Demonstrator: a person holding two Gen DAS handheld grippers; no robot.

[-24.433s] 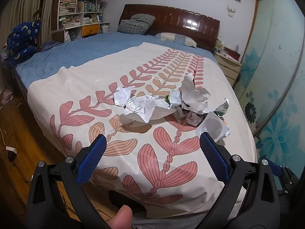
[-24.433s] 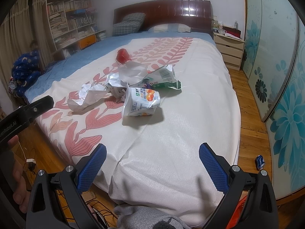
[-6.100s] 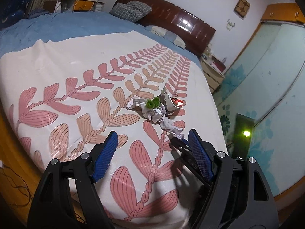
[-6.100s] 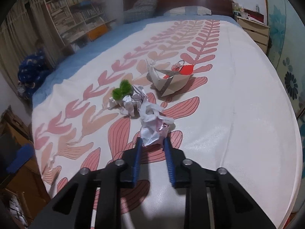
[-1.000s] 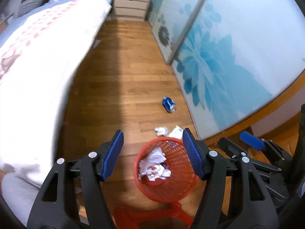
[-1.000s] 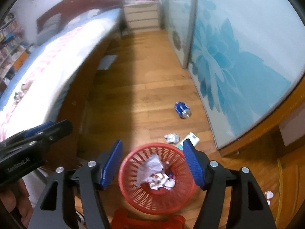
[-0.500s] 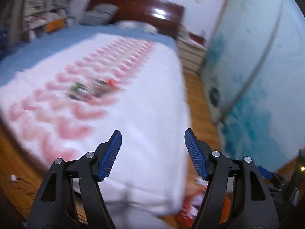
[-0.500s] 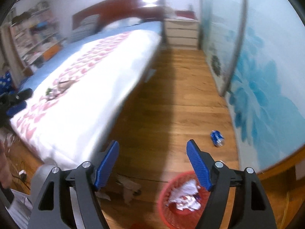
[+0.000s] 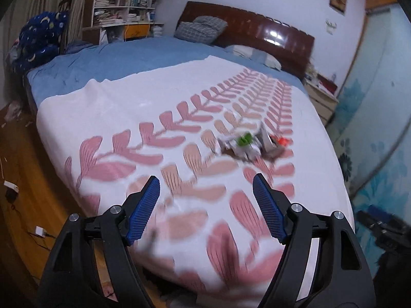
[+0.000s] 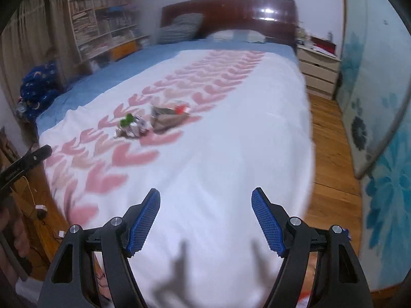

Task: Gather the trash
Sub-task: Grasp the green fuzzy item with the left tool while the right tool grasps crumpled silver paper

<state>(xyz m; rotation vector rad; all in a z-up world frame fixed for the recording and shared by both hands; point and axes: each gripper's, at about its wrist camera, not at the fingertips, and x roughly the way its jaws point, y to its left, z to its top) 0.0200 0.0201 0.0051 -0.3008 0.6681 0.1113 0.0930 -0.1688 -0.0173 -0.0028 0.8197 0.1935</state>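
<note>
A small heap of trash lies on the white bedspread with pink leaf print: crumpled white paper with a green bit [image 9: 242,145] and a grey-brown folded wrapper with a red piece [image 9: 272,143]. In the right wrist view the paper with green [image 10: 131,125] and the wrapper [image 10: 168,119] lie mid-bed, to the far left. My left gripper [image 9: 206,205] is open and empty above the bed's near edge, the heap ahead and slightly right. My right gripper [image 10: 205,218] is open and empty over bare bedspread, well short of the heap.
The bed [image 10: 231,154] fills both views, with a dark headboard [image 9: 257,30] and pillows. A bookshelf [image 9: 123,2] stands back left, a nightstand [image 10: 318,69] back right. Wood floor [image 10: 331,154] runs along the blue flowered sliding doors [image 10: 372,102]. Cables lie on the floor at left [image 9: 10,187].
Both grippers have swung away from the red basket on the floor and now face the bed and the heap. Both stay open and empty.
</note>
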